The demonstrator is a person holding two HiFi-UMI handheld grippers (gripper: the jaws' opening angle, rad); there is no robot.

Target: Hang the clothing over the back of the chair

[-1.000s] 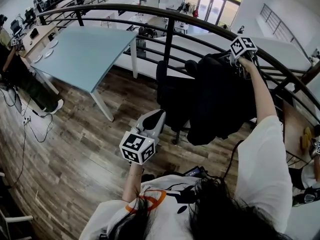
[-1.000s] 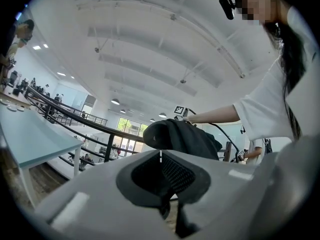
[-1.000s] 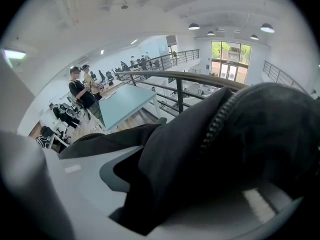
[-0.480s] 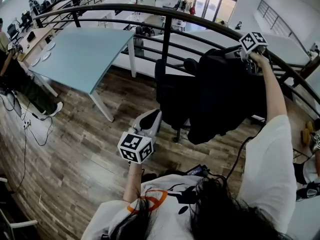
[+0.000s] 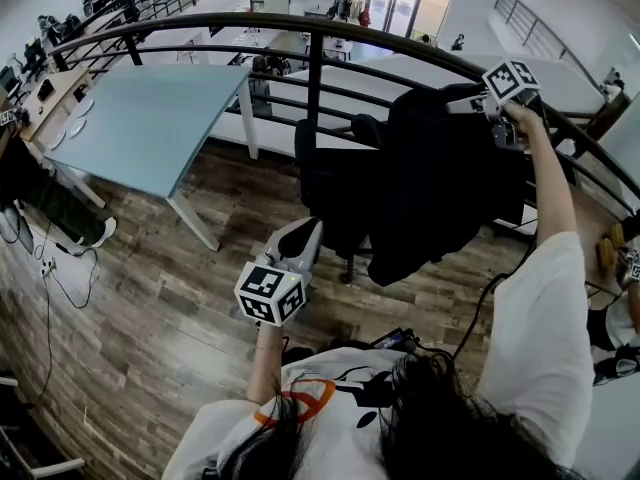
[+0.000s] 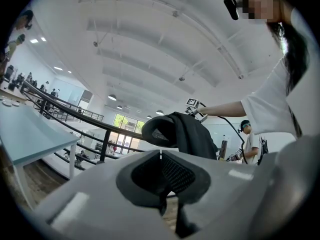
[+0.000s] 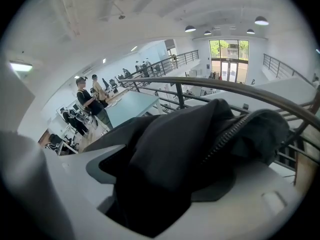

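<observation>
**jacket on the chair back, right jaws spread**

a pale blue table (image 5: 140, 118) stands at far left. near the person, the left gripper (image 5: 308, 230) points level, its jaws pressed together on nothing. right of it and farther off stands the black chair (image 5: 325, 178), in front of a curved railing (image 5: 300, 26). the dark jacket (image 5: 430, 188) lies over the chair's top and hangs down its right side. the right gripper (image 5: 465, 103) is at the jacket's top. its jaws have just been opening and now stand wide, with fabric lying loose between them.
</observation>
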